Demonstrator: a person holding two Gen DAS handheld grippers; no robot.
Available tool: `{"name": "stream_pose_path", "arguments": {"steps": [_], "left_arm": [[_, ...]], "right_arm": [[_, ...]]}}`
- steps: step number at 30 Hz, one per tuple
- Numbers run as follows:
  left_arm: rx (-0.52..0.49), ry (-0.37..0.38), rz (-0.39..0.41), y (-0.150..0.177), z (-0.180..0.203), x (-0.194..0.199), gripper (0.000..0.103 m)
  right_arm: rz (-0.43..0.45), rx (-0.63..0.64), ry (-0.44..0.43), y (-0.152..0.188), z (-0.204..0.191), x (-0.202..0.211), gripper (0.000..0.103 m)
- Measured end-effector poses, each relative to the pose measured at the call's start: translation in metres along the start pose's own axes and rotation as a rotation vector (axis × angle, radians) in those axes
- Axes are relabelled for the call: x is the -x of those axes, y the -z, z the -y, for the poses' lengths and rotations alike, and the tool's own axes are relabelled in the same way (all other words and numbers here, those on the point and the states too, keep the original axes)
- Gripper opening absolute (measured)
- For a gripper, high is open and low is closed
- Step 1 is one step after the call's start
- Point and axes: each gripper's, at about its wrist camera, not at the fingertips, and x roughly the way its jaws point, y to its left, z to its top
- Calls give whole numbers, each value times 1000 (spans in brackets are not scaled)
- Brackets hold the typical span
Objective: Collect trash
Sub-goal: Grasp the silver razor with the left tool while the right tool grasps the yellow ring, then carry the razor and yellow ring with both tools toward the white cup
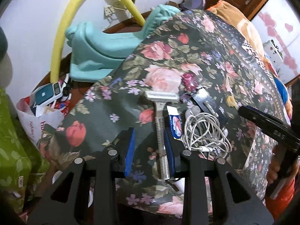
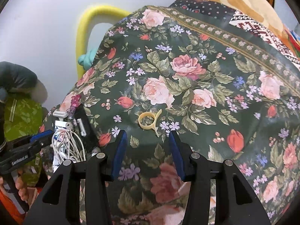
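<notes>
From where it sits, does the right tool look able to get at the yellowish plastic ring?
Probably yes: the right tool is open, the plastic ring lies just ahead of its tips on the floral cloth, nothing between.

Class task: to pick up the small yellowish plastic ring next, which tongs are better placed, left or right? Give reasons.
Right. The right tongs stand open just short of the ring; the left tongs straddle the razor.

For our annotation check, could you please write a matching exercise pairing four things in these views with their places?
Things:
1. razor
2. white cable bundle
3. beige ring peeler
4. plastic bag

Places:
A. on the floor beside the bed
B. just ahead of the open right tool
C. handle between the left tool's fingers
D. right of the razor on the floral cloth

Pairs: 1-C, 2-D, 3-B, 4-A
</notes>
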Motion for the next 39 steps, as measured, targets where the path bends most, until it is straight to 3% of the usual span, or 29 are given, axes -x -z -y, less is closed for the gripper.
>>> {"name": "stream_pose_path", "arguments": {"steps": [8, 10, 11, 14, 19, 27, 33, 39], "left_arm": [[-15, -34, 18, 0, 8, -10, 30], [-12, -41, 34, 0, 8, -10, 22], [-8, -37, 40, 0, 7, -10, 12], [12, -20, 41, -1, 2, -9, 8], [4, -31, 39, 6, 3, 0, 8], [4, -41, 110, 18, 7, 44, 8], [7, -46, 169, 31, 8, 83, 8], [11, -57, 228, 53, 1, 123, 8]], "right_arm": [[21, 36, 33, -4, -7, -14, 43], [31, 82, 66, -4, -16, -19, 43], [38, 103, 87, -4, -19, -22, 42], [55, 140, 136, -4, -27, -27, 21], [46, 91, 83, -3, -22, -21, 21], [98, 98, 59, 4, -33, 25, 21], [175, 150, 48, 13, -62, 77, 21], [224, 208, 21, 22, -104, 98, 21]]}}
